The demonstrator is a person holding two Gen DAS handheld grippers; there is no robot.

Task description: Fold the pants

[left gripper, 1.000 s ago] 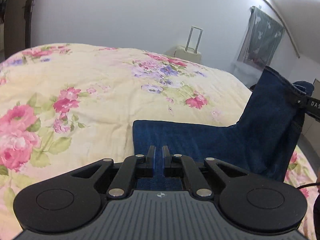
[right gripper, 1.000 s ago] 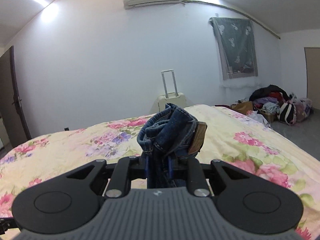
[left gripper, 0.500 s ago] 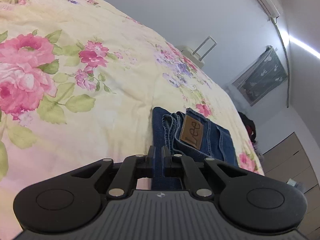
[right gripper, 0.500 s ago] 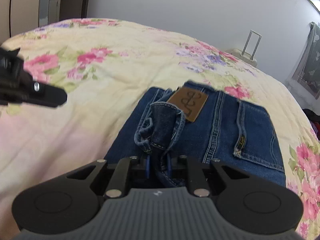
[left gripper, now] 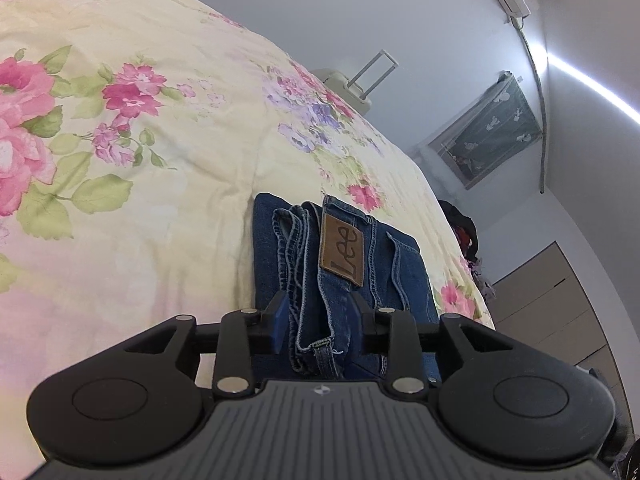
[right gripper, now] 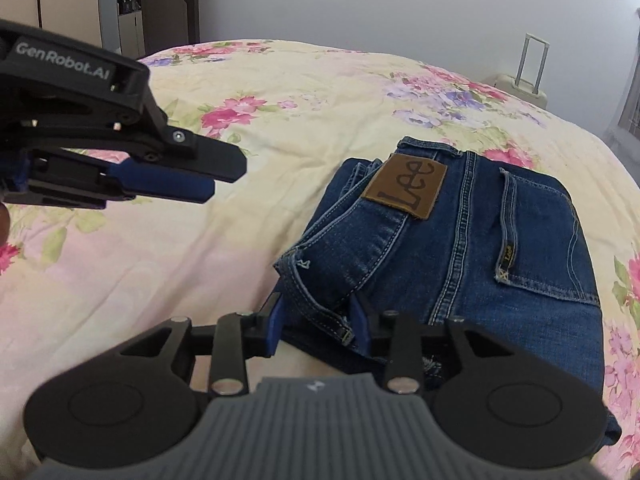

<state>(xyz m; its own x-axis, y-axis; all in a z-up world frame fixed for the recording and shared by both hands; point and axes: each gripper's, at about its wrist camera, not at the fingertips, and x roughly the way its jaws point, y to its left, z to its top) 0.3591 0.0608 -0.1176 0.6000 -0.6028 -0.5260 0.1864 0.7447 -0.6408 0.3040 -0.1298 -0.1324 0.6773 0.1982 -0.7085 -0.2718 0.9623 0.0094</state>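
Note:
Dark blue jeans (right gripper: pixel 480 248) lie folded on the floral bedspread, waistband on top with the brown Lee patch (right gripper: pixel 406 186) facing up; they also show in the left wrist view (left gripper: pixel 344 264). My right gripper (right gripper: pixel 318 320) is open, its jaws apart on either side of the near waistband corner. My left gripper (left gripper: pixel 320 326) is open too, its jaws spread around the jeans' near edge. From the right wrist view the left gripper (right gripper: pixel 200 176) hovers above the bed, left of the jeans.
The yellow floral bedspread (left gripper: pixel 132 152) spreads wide to the left and beyond the jeans. A cream suitcase (right gripper: pixel 520 84) stands past the far bed edge by the white wall. Piled clothes (left gripper: pixel 464 228) and a wardrobe are off the right side.
The raised waistband half was brought down onto the lower half, so the jeans lie folded. Both grippers, shut on denim before, have opened and let go.

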